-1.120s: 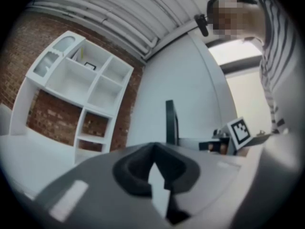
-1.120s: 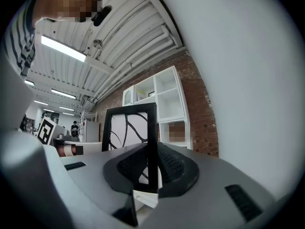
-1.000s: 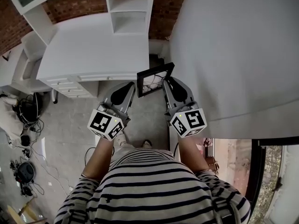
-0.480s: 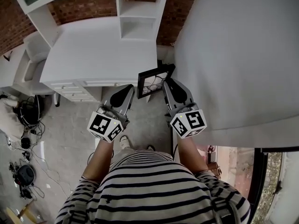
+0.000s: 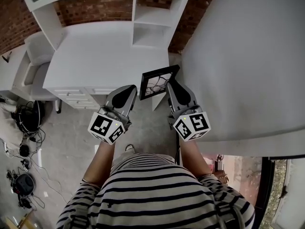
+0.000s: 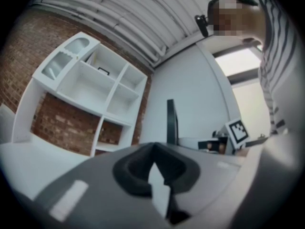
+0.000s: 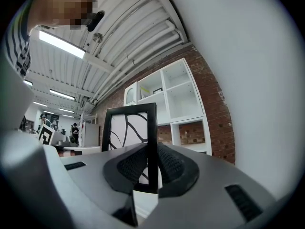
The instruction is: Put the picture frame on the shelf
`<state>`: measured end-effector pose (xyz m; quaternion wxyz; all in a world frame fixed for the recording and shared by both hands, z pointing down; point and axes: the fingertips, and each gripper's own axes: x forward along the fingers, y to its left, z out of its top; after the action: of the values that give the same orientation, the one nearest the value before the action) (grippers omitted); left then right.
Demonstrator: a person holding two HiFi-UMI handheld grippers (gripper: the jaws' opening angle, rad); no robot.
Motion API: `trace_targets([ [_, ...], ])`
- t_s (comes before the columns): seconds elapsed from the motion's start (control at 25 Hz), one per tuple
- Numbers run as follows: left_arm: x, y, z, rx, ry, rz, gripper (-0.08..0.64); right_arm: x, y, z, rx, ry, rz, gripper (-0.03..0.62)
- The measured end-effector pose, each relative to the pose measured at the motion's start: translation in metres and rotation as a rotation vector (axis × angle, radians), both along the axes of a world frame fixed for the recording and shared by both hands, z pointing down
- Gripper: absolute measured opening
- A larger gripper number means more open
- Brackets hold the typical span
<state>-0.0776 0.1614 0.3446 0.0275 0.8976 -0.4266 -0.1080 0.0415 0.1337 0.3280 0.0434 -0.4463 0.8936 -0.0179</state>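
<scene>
A black picture frame [image 5: 158, 81] with a white, black-lined picture hangs over the white desk's front right corner. My right gripper [image 5: 169, 84] is shut on its right edge. In the right gripper view the frame [image 7: 131, 128] stands upright, its right bar pinched between the pads of the right gripper [image 7: 151, 149]. My left gripper [image 5: 129, 91] hovers just left of the frame, shut with nothing in it. In the left gripper view, the frame [image 6: 170, 123] shows edge-on beyond the left gripper [image 6: 153, 149]. The white cube shelf [image 5: 152, 20] stands at the desk's back right, against brick.
The white desk [image 5: 105, 51] with drawers lies ahead. A large white panel [image 5: 248, 56] fills the right side. A pale chair [image 5: 33, 56] sits left of the desk, and cables and gear [image 5: 24, 123] lie on the grey floor at left.
The desk and shelf have shifted down and right in the head view as the person walks toward them. Both grippers and the held frame keep their pose.
</scene>
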Motion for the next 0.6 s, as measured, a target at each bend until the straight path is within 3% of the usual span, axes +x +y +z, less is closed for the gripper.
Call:
trace_targets([
  [0.44,-0.01,-0.006,0.007,0.013,0.001,0.047,0.008,-0.009,-0.005,0.004,0.013,0.009,0.037,0.06],
  [0.6,-0.004,-0.041,0.008,0.009,-0.017,0.052,0.008,-0.005,-0.046,0.007,0.003,-0.003,0.031,0.06],
])
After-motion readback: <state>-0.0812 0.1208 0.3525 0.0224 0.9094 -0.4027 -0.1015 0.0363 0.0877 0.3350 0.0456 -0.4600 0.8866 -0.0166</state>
